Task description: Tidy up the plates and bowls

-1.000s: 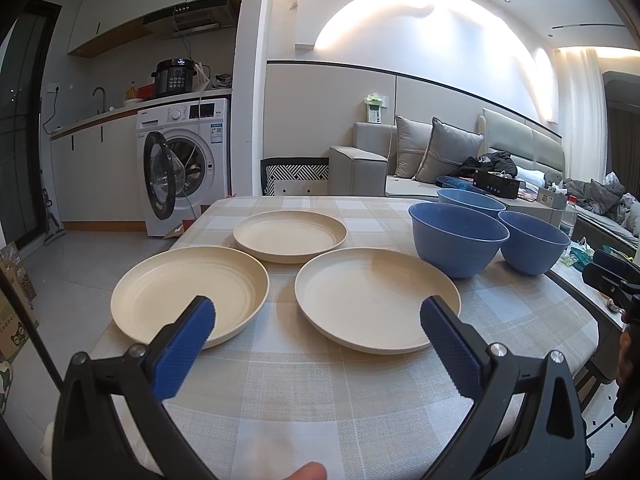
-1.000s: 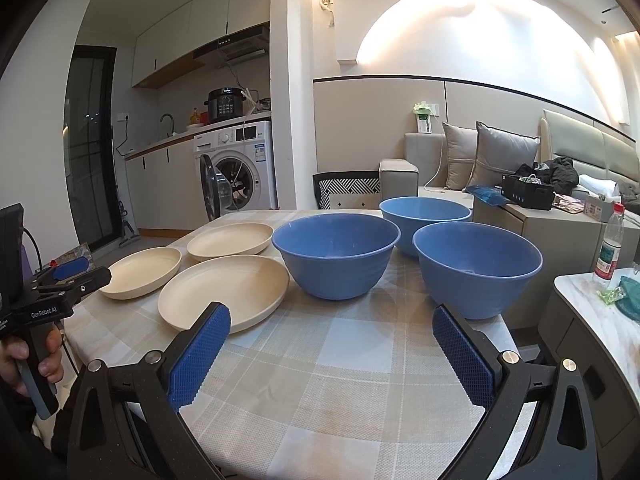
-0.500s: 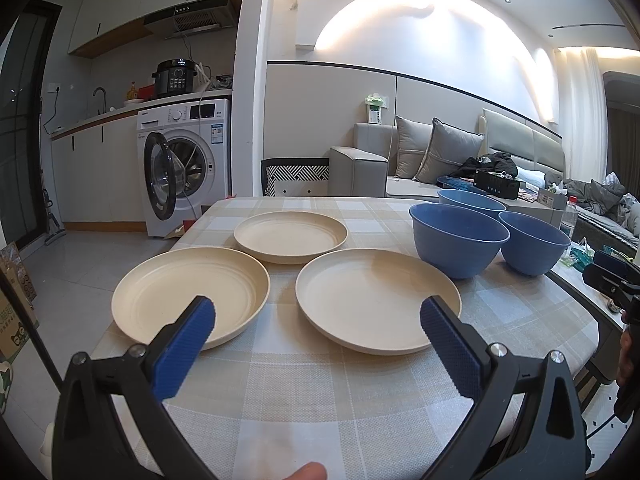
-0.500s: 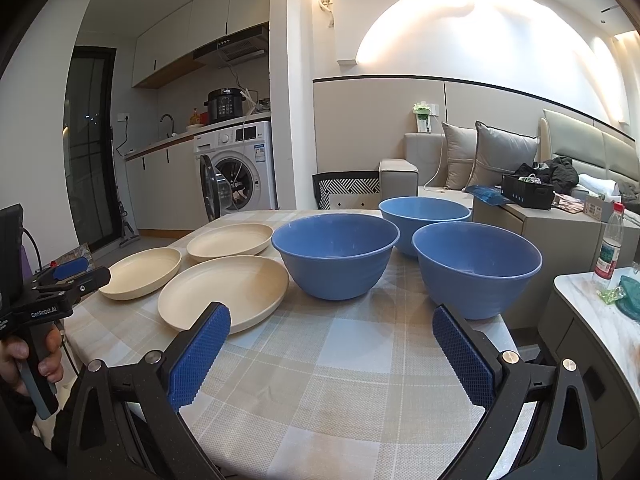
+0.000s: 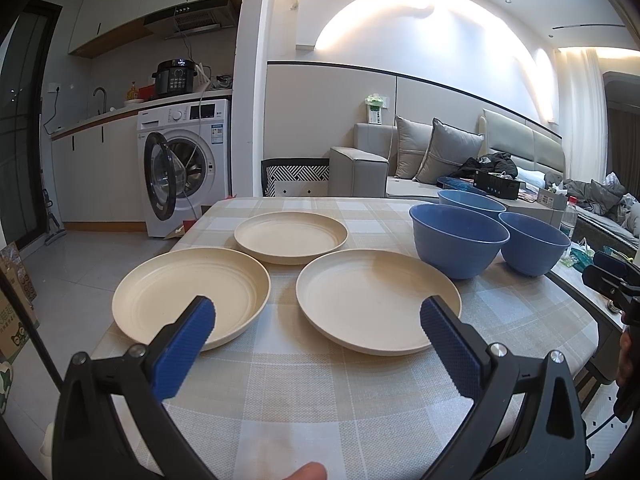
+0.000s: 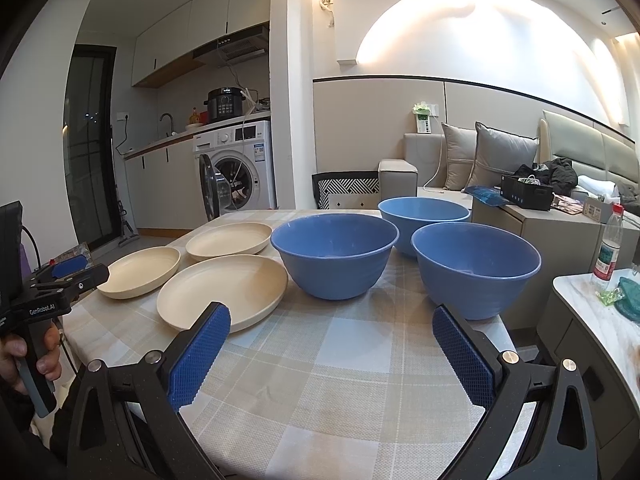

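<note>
Both tongs hang over the near edge of the desk (image 5: 304, 392) with nothing between their blue pads. Left tongs (image 5: 318, 322) are spread wide, one pad in front of the near-left plate (image 5: 176, 300), the other at the near rim of the near-right plate (image 5: 372, 300); neither pad is seen touching a plate. Right tongs (image 6: 330, 330) are just as wide, their left pad in front of that same near-right plate (image 6: 224, 290) and their right pad below the nearest bowl on the right (image 6: 476, 268).

On the checked cloth lie three cream plates, all flat and apart from one another: two up front side by side, and a far plate (image 5: 290, 236) behind the gap between them. To their right stand three blue bowls, upright and empty. The middle bowl (image 6: 334, 254) sits just beside the near-right plate, a far bowl (image 6: 424, 216) stands behind it, and the nearest bowl on the right is close to the desk's right edge. In the right wrist view the rims of the bowls overlap, so whether they touch cannot be told.

At the left edge of the right wrist view a hand (image 6: 28, 358) grips the black handle of the left tongs. At the far right of the left wrist view, the right tongs show as a dark shape beyond the desk's edge. A fingertip (image 5: 306, 471) pokes in at the bottom of that view.

Behind the desk, a washing machine (image 5: 188, 168) stands with its door open, and a grey sofa (image 5: 400, 168) with cushions lines the wall.
</note>
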A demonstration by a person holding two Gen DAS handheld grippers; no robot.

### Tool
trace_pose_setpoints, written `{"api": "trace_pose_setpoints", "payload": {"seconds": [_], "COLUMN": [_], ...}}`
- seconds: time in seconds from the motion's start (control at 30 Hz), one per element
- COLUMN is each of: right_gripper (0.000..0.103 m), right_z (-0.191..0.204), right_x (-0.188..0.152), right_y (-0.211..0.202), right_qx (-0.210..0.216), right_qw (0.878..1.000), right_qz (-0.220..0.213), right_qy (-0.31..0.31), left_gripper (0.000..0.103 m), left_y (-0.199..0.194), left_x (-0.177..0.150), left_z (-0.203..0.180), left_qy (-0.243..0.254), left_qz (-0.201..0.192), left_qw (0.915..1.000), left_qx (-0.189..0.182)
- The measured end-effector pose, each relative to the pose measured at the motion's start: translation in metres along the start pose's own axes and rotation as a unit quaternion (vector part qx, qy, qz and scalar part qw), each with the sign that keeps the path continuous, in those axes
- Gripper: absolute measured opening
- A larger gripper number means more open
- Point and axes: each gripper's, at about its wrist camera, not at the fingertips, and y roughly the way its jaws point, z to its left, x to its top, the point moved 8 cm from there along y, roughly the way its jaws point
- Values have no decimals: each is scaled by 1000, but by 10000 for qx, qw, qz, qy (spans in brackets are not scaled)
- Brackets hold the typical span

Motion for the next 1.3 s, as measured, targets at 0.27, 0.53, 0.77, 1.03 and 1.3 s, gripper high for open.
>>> {"api": "trace_pose_setpoints", "payload": {"seconds": [0.27, 0.53, 0.77, 1.03, 1.3], "right_gripper": [103, 103, 103, 103, 103], "right_z": [0, 0, -1, -3, 0], "right_x": [0, 0, 0, 2, 12], "right_y": [0, 1, 0, -2, -4], "right_qx": [-10, -4, -12, -19, 16], "right_qw": [10000, 10000, 10000, 10000, 9999], "right_qz": [5, 14, 15, 9, 20], "right_qy": [-14, -19, 1, -41, -122], "left_gripper": [103, 103, 103, 103, 103], "left_y": [0, 0, -1, -7, -8], "left_x": [0, 0, 3, 8, 14], "left_z": [0, 0, 0, -2, 0], "left_qy": [0, 4, 20, 68, 105], "left_qz": [5, 7, 0, -39, -9], "left_qw": [10000, 10000, 10000, 10000, 9999], "left_qx": [11, 10, 24, 24, 109]}}
